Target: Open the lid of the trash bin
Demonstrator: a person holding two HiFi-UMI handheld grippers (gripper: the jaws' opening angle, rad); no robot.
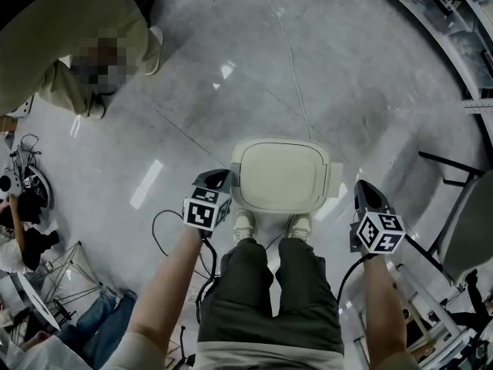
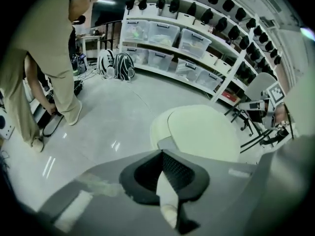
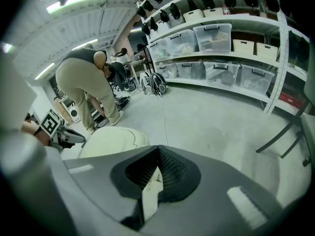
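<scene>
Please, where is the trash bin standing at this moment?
In the head view the trash bin stands at centre, just ahead of the person's shoes, between the left tongs and the right tongs.

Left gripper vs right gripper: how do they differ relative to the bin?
The left gripper is close beside the left edge of the trash bin; the right gripper stands clear of its right side. The left gripper faces the lid; the right gripper points past it. Shared: fingers together, holding nothing.

Trash bin (image 1: 337, 179) walls out of sight beneath lid (image 1: 281, 174) in head view
</scene>
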